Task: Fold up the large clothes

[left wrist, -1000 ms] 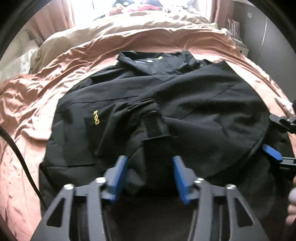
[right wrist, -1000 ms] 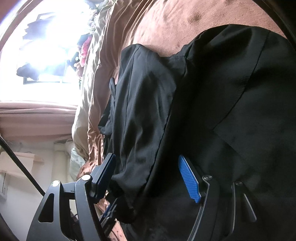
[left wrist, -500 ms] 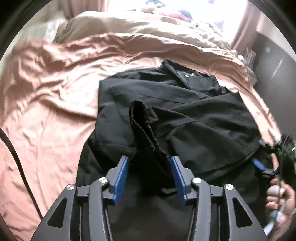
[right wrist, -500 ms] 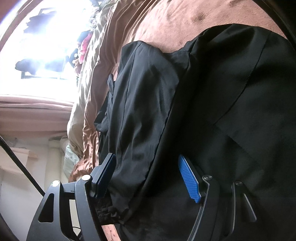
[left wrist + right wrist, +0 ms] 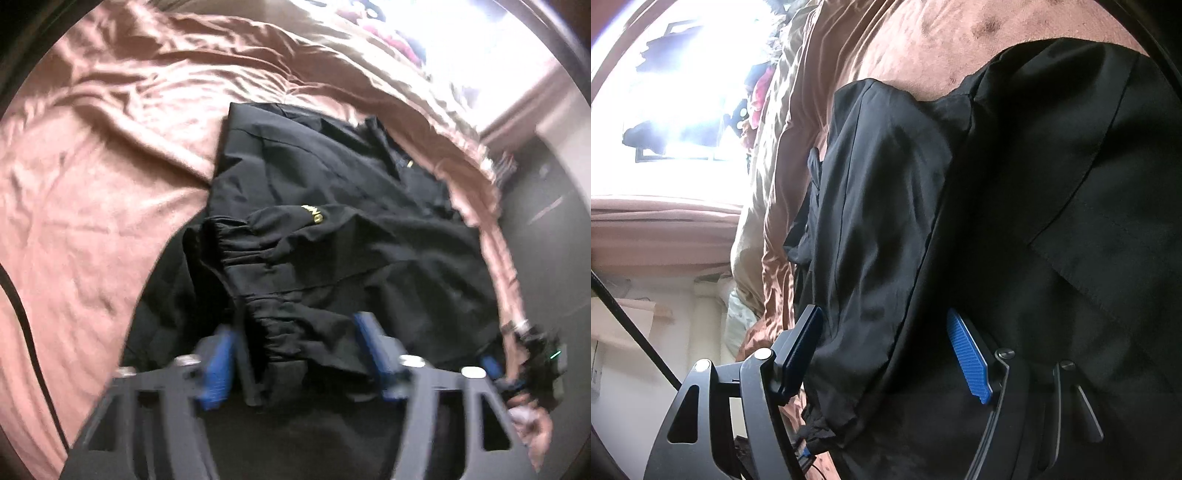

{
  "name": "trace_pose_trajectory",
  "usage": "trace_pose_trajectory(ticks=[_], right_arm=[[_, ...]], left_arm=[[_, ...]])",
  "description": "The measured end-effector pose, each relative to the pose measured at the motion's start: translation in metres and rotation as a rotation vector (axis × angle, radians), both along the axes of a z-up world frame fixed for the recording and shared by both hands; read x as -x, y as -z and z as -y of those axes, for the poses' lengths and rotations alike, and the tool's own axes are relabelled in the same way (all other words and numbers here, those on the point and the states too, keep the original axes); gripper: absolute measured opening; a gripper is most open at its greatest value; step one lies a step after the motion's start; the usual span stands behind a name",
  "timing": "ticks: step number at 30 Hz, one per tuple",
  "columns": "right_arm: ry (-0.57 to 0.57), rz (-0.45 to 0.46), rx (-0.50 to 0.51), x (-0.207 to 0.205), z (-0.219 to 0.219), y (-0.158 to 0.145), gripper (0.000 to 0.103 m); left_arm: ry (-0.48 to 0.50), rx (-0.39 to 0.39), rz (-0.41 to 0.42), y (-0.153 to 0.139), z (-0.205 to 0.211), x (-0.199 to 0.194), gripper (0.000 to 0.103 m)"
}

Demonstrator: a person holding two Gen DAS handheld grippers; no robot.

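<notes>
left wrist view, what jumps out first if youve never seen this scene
A large black jacket with small yellow lettering lies spread across a rumpled, shiny pink-brown bedspread. At the bottom centre, the left hand-held gripper has gathered black cloth between its blue pads. A glaring window fills the upper right.

Black jacket (image 5: 1015, 221) on pink bedding (image 5: 905, 48); right gripper (image 5: 890, 350) jaws apart w/ fabric between (bright window behind).

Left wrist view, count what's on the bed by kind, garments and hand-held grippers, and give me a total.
Black jacket: 1
Hand-held grippers: 2, the left hand-held gripper with jacket cloth between its blue pads, and the right hand-held gripper at the jacket's right edge
Total: 3, on the pink bedspread
</notes>
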State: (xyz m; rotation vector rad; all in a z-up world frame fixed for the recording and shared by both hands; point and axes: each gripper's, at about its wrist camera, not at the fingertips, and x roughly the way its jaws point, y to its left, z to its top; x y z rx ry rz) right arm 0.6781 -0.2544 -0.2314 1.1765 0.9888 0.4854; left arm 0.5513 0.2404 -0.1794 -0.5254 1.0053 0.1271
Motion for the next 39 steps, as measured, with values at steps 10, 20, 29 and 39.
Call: trace_pose_trajectory(ticks=[10,20,29,39], right_arm=[[0.106,0.051,-0.019,-0.009,0.022,0.017,0.029],[0.165,0.078,-0.005,-0.003,0.021,0.024,0.018],[0.296,0.13,0.002,0.007,0.054,0.03,0.01],[0.282,0.048,-0.084,0.018,0.048,0.049,0.012]], left_arm=[[0.044,-0.199,0.053,-0.037,-0.009,-0.027,0.011],[0.04,-0.195,0.025,-0.013,-0.031,-0.061,0.011],[0.051,-0.112,0.035,0.006,-0.032,-0.073,0.011],[0.052,-0.093,0.038,-0.002,-0.03,-0.078,0.011]])
